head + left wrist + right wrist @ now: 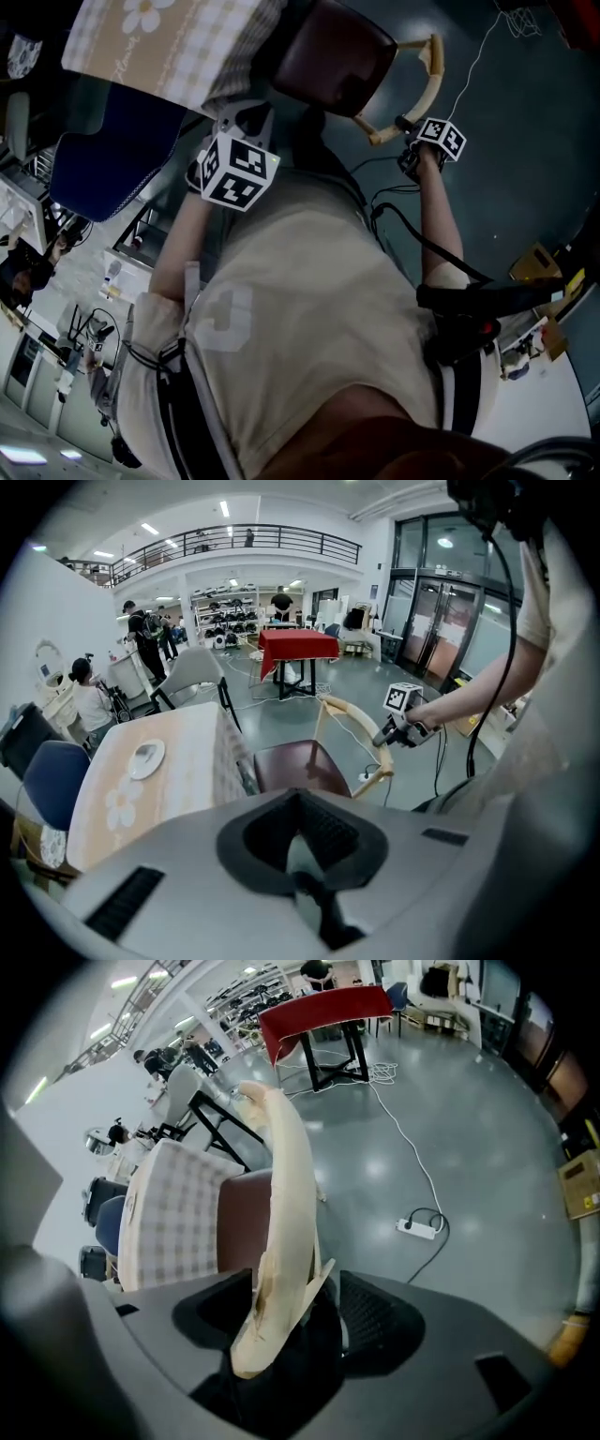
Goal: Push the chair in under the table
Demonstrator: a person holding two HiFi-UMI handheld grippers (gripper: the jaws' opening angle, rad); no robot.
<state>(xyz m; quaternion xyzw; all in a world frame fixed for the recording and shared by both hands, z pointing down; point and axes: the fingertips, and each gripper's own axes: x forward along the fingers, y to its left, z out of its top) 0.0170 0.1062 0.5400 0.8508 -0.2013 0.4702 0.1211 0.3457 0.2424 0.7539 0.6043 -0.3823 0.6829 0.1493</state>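
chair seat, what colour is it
The chair seat is dark maroon, and it shows best in the left gripper view.

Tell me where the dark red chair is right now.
In the head view, the chair sits top centre, its seat just right of the checked-cloth table; the right claw straddles its curved wooden backrest.

Saw deep maroon on the chair seat [333, 56], pale tan wood on its curved backrest [433, 75]. Noted beige-and-white checks with white daisies on the tablecloth [178, 42], upper left; navy on the neighbouring chair [112, 155]; dark grey floor [525, 141].
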